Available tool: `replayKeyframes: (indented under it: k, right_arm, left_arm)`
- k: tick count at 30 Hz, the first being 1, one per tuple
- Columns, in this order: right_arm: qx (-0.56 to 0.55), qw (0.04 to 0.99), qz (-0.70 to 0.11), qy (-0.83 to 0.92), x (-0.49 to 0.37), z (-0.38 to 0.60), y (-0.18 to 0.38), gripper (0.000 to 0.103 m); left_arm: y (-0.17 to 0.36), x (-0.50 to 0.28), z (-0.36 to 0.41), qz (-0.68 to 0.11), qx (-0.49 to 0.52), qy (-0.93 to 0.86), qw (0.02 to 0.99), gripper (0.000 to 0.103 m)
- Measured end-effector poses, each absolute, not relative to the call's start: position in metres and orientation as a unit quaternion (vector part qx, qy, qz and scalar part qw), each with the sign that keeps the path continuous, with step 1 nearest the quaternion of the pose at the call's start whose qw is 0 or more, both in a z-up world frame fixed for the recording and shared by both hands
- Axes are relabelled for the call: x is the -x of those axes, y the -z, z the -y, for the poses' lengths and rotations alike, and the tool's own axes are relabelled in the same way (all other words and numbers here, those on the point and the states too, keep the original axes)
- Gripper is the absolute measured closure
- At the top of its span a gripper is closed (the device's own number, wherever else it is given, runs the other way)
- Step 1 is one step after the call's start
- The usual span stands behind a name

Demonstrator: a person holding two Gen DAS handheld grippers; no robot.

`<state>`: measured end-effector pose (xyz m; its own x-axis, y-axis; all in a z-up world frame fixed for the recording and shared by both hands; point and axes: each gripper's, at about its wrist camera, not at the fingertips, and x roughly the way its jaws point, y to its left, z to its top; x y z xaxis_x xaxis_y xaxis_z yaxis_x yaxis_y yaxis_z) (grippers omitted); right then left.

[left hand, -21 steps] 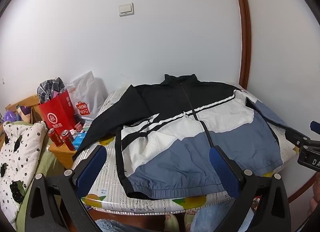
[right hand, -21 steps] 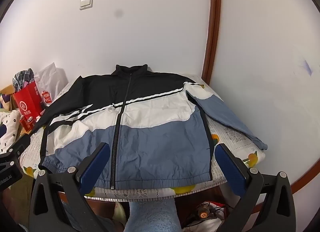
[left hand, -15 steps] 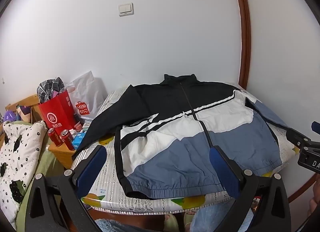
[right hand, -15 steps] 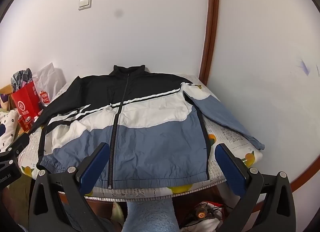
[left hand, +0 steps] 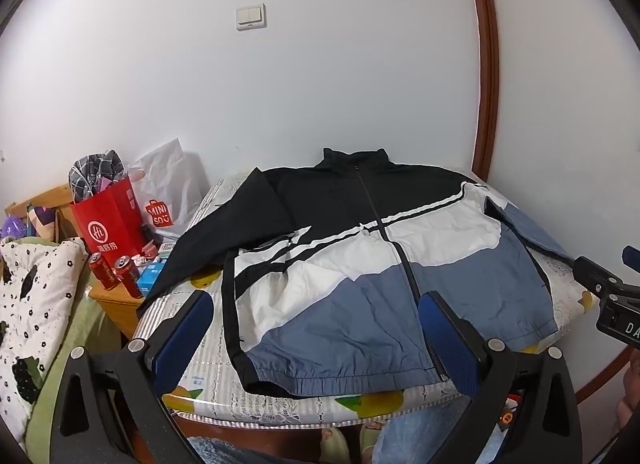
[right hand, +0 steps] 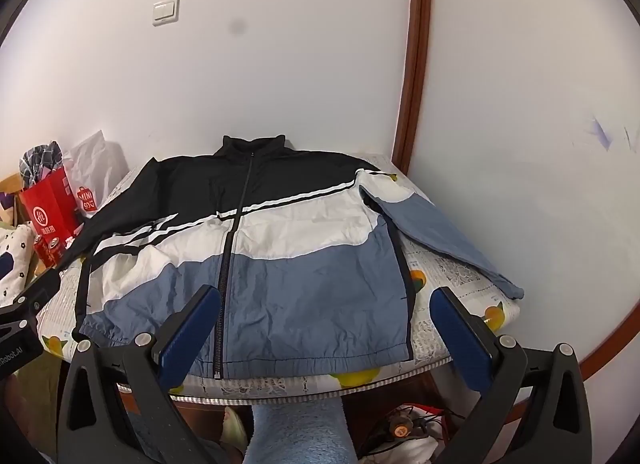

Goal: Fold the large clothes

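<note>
The right gripper (right hand: pixel 324 328) has crept a little closer to the jacket (right hand: pixel 256 248); both it and the left gripper (left hand: pixel 316 338) are wide open, holding nothing; the jacket lies flat on the table (right hand: pixel 460 276); it looks light, soft and slippery; grab a sleeve (right hand: pixel 444 232) end.

Round table with a fruit-print cover, jacket spread out on top

The table (right hand: pixel 452 276) has a lemon-and-lace patterned cloth, and the black, white and blue jacket (right hand: pixel 280 248) lies flat on it, zipped up, collar toward the wall, one blue sleeve (right hand: pixel 444 236) angled toward the table's edge.
</note>
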<state>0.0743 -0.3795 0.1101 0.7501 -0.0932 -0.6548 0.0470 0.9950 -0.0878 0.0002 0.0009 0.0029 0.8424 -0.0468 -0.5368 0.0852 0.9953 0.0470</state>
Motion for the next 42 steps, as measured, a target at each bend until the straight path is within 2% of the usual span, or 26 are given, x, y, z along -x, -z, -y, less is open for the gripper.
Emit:
replayKeyframes:
  k: [42]
  right_arm:
    - [0.037,0.938,-0.345,0.024,-0.071,0.372,-0.111,0.0]
  left_arm:
    - [-0.009,0.0,0.009,-0.275,-0.037,0.036,0.96,0.0]
